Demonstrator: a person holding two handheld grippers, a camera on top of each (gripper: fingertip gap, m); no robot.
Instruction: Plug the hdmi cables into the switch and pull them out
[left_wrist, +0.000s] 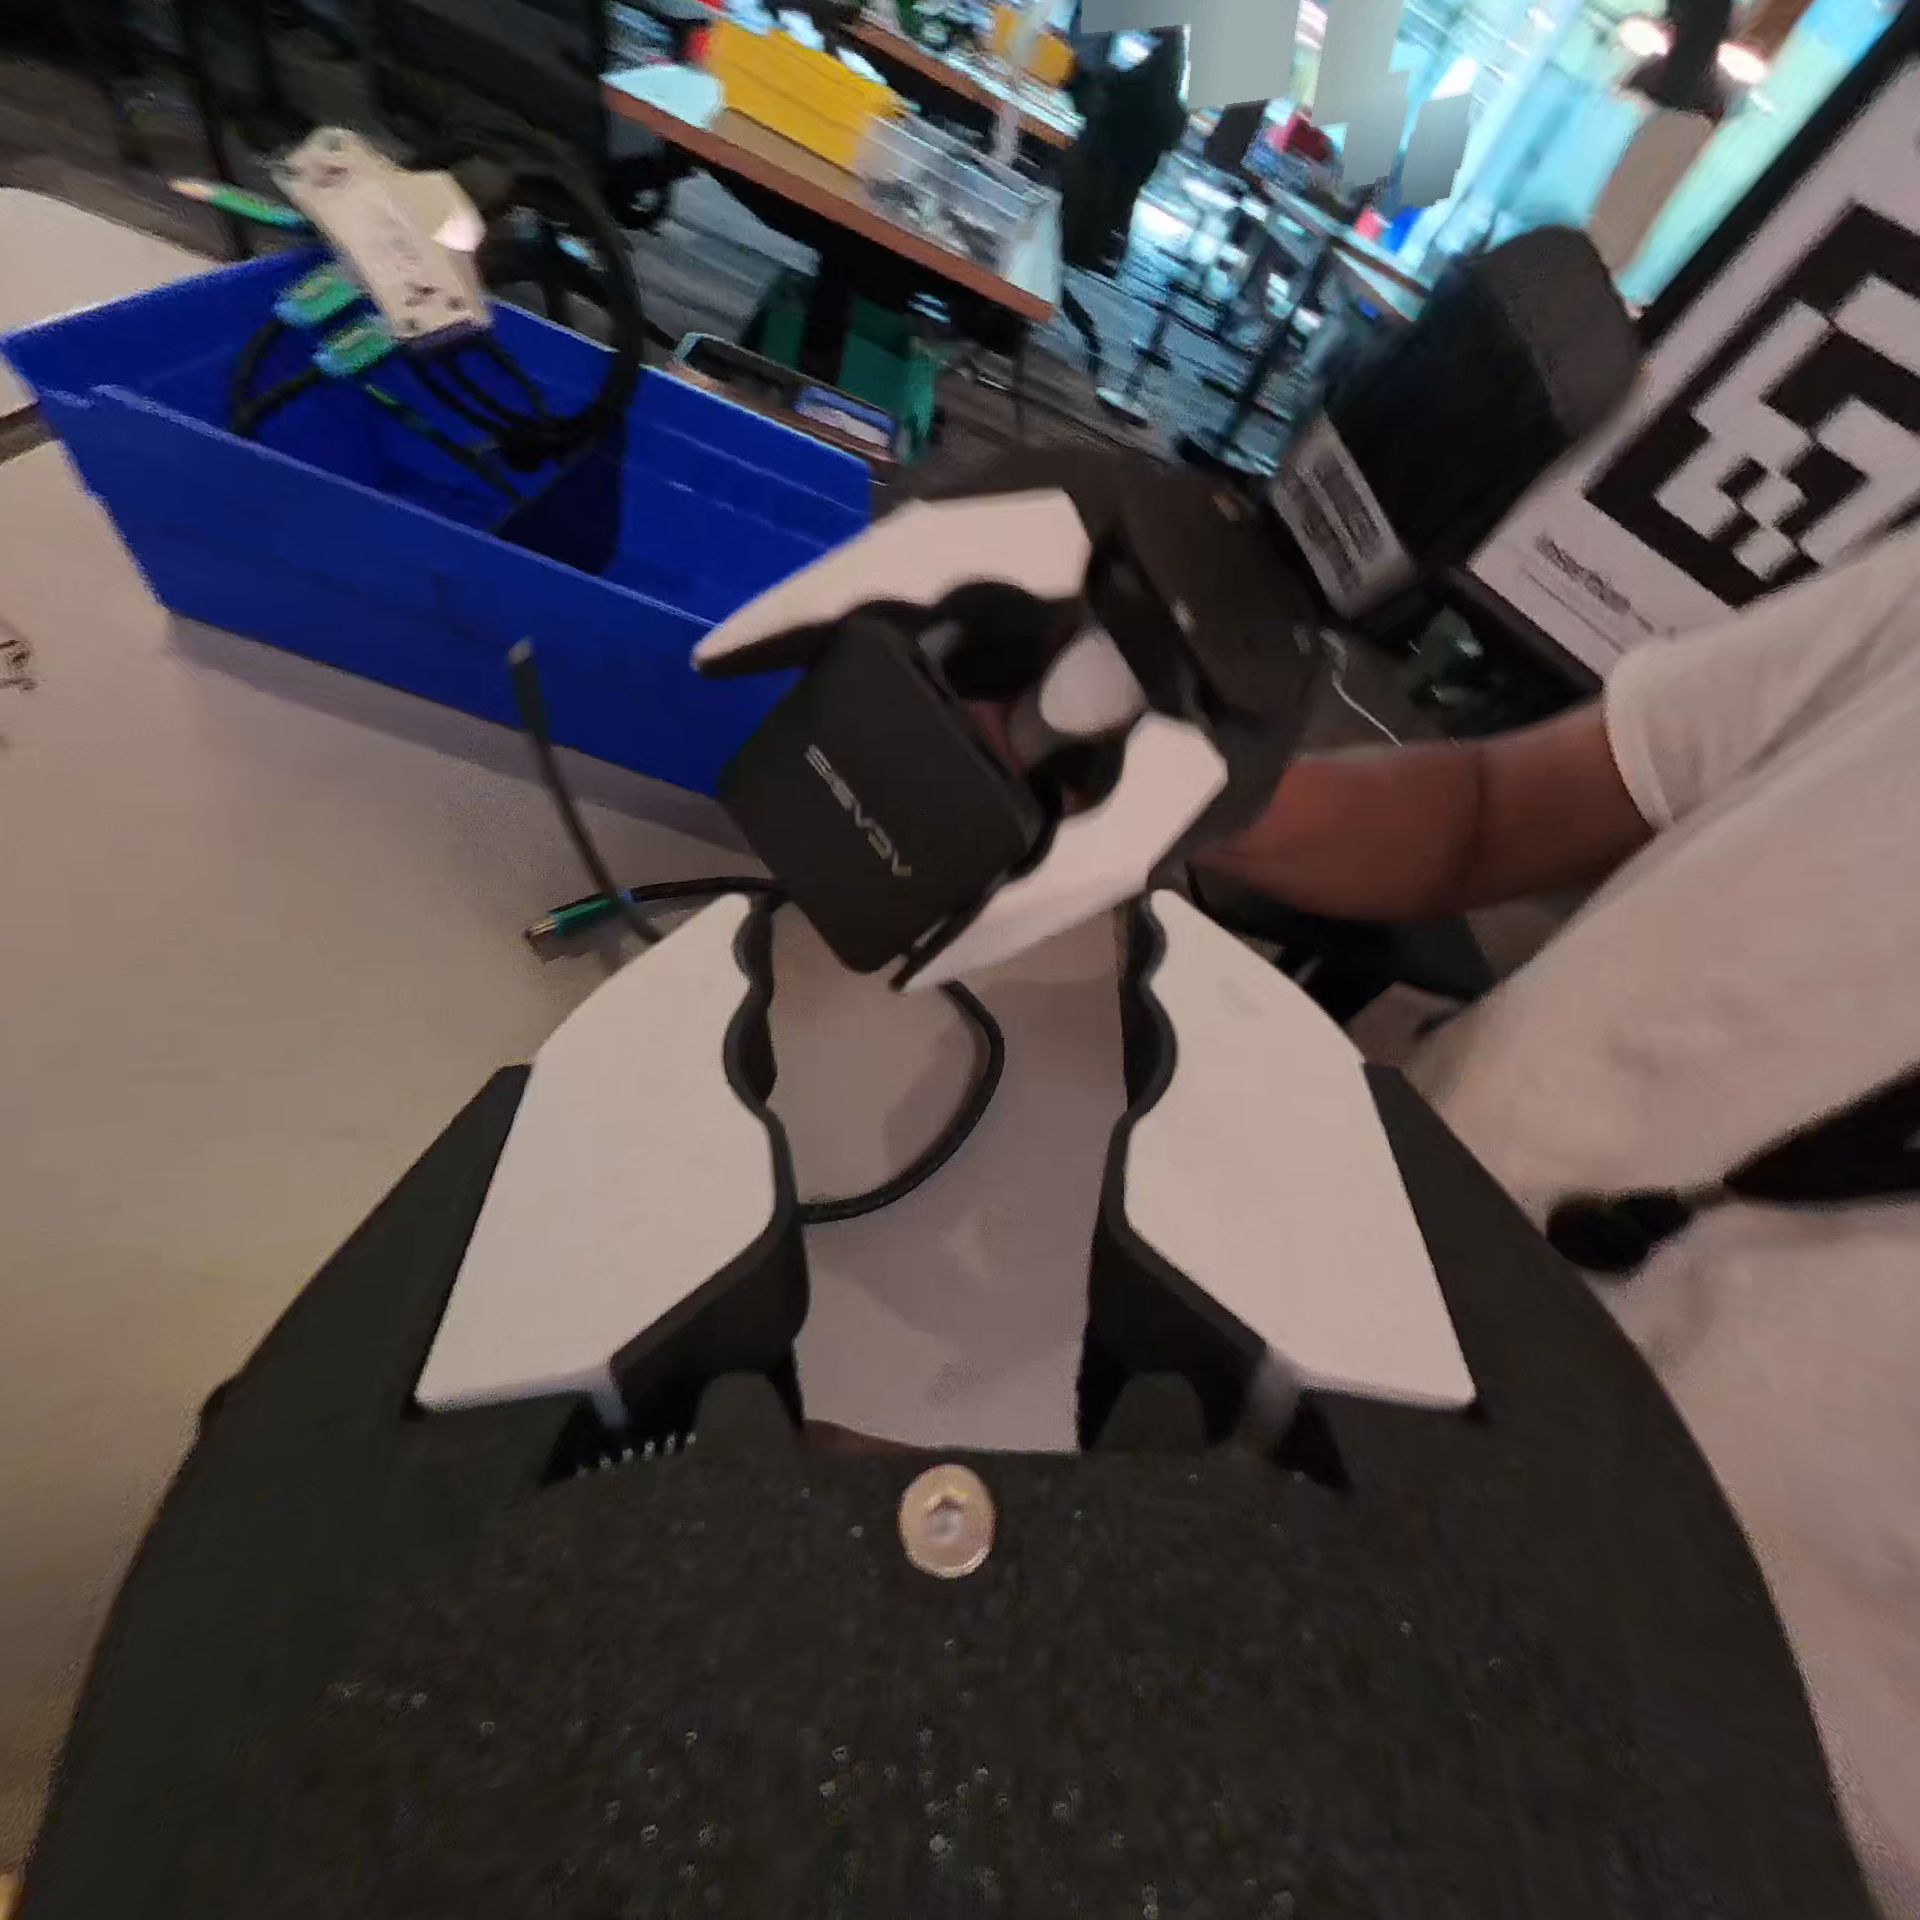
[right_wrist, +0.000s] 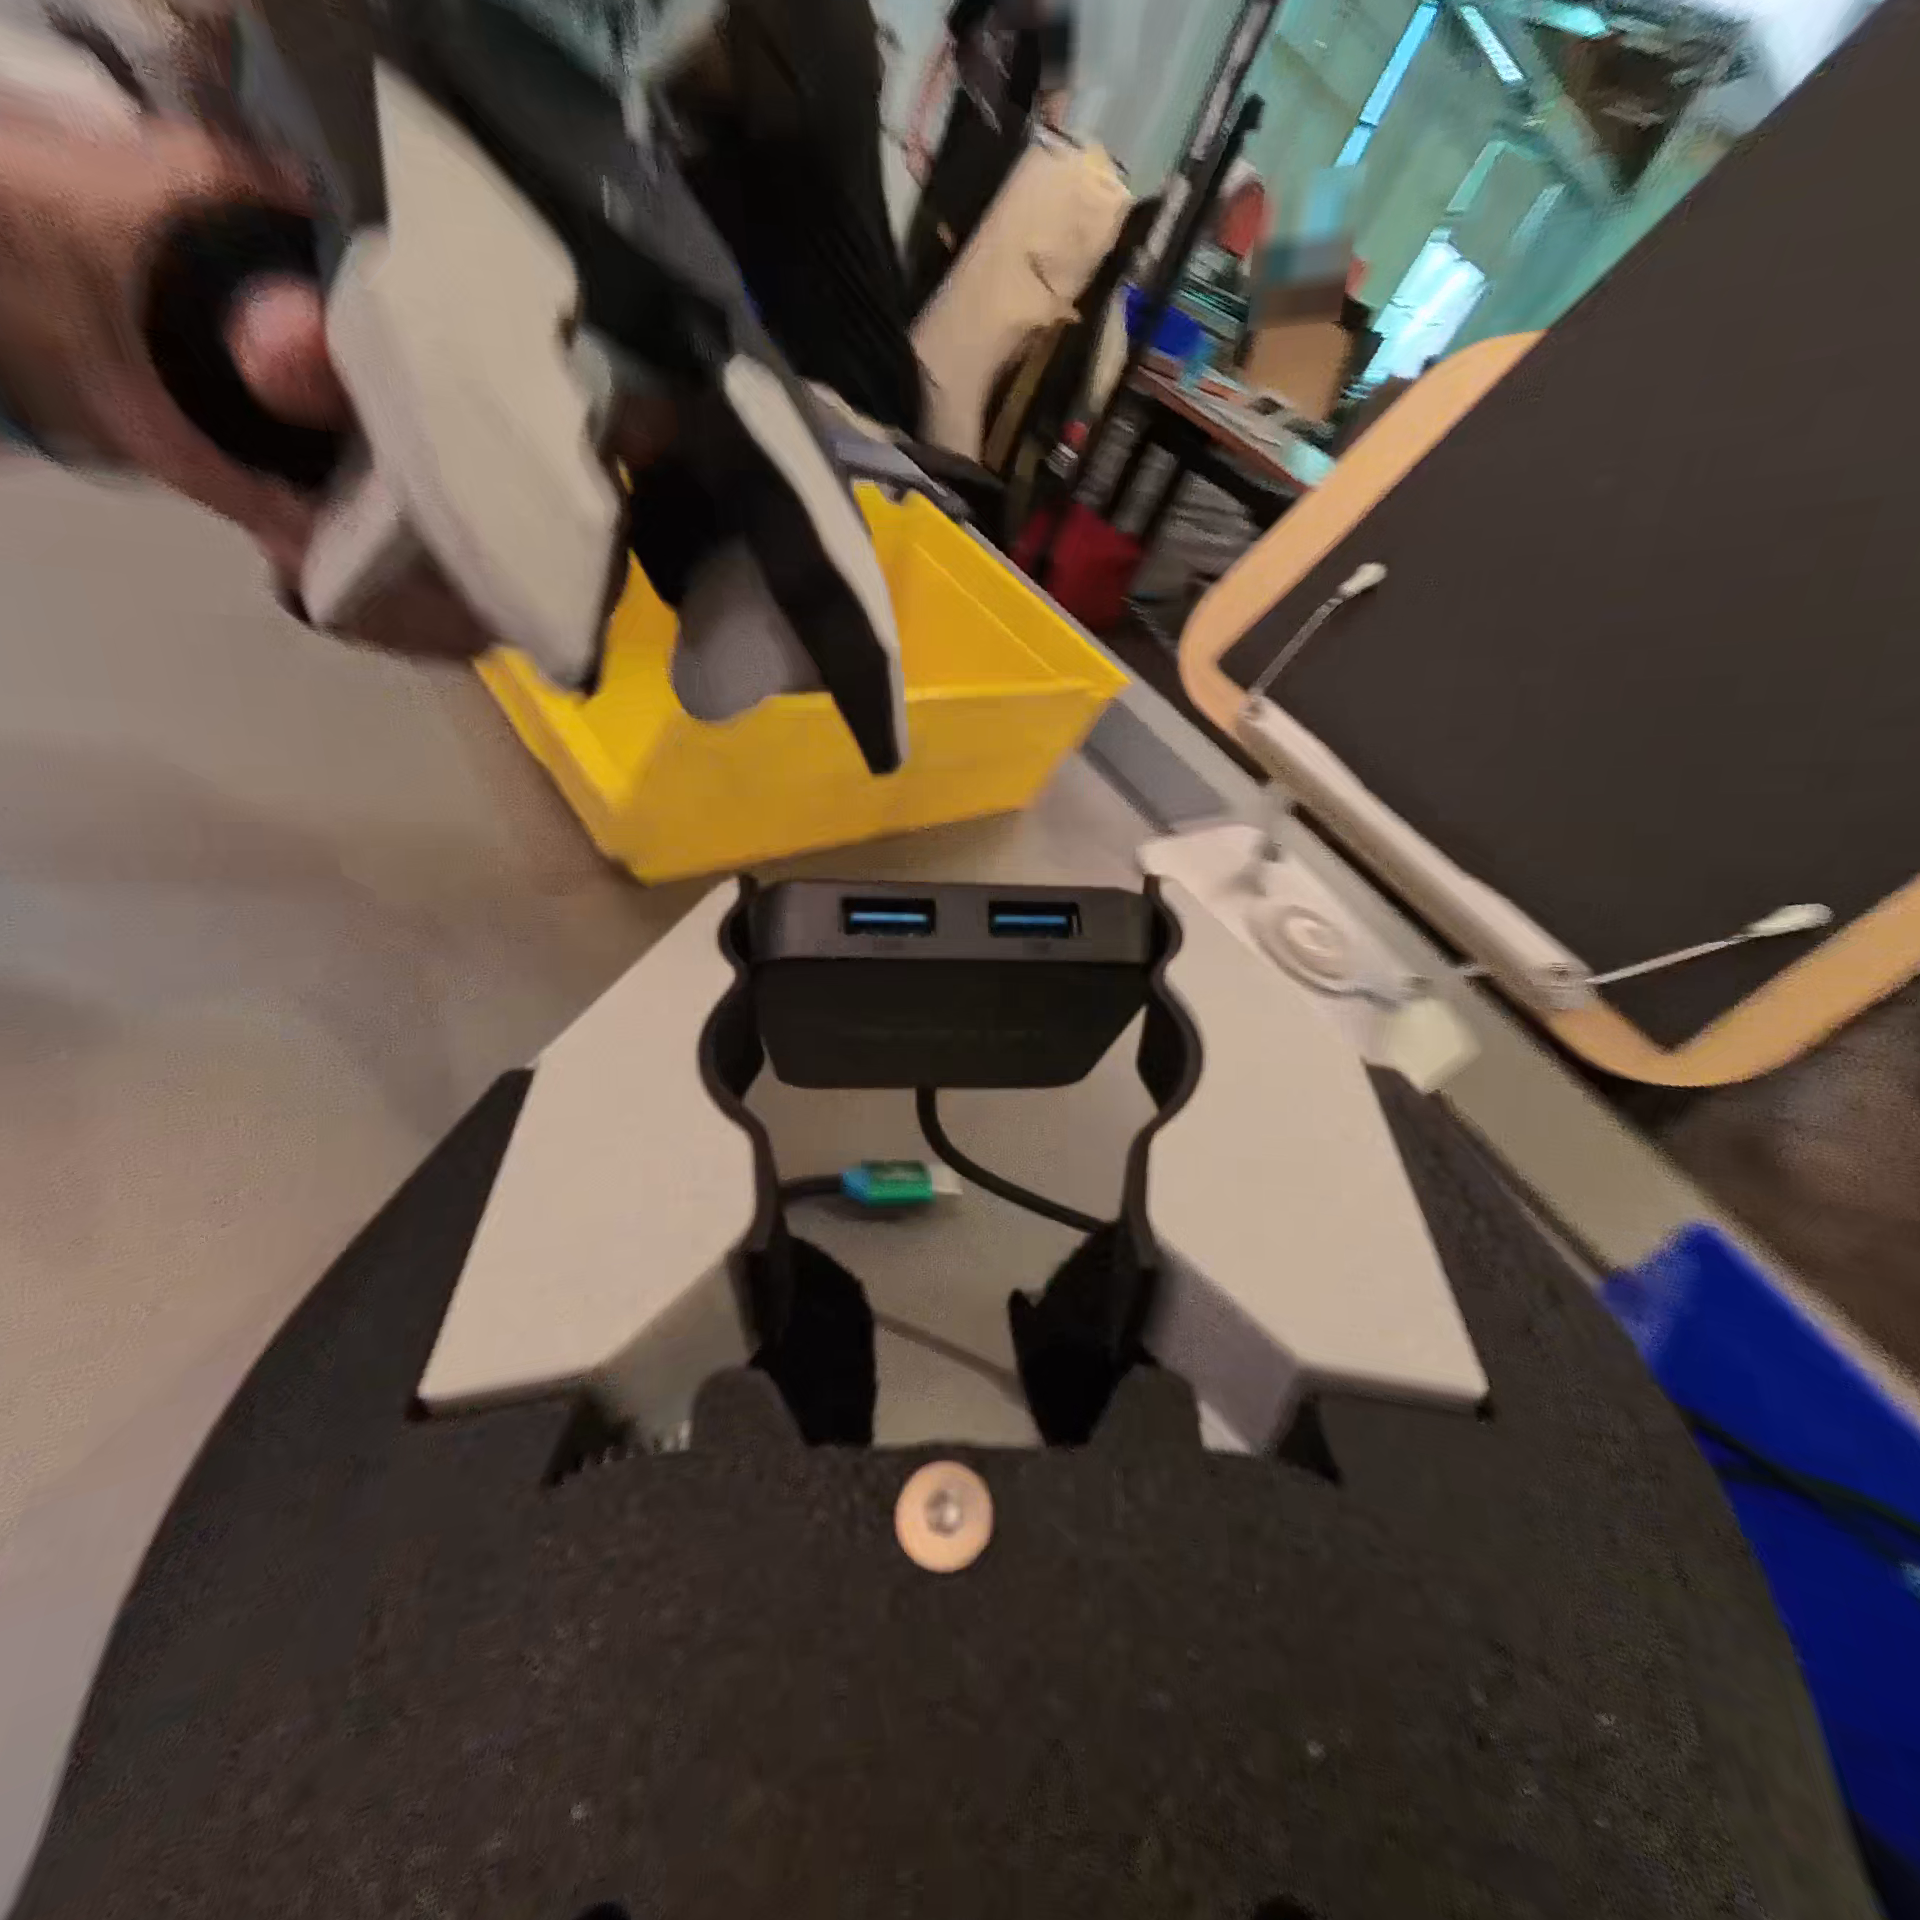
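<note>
Right tool (right_wrist: 948, 977) grips the black switch (right_wrist: 951, 971) above the surface (left_wrist: 260, 1039), no cable plugged. Left tool (left_wrist: 948, 935) gapes wide, empty; next it likely must grasp the loose cable (left_wrist: 587, 920) nearby.

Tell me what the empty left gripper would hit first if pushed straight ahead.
Probably the small black box-shaped switch clamped in the right gripper, directly beyond the open left gripper; depth is unclear, so it might pass just beneath.
</note>
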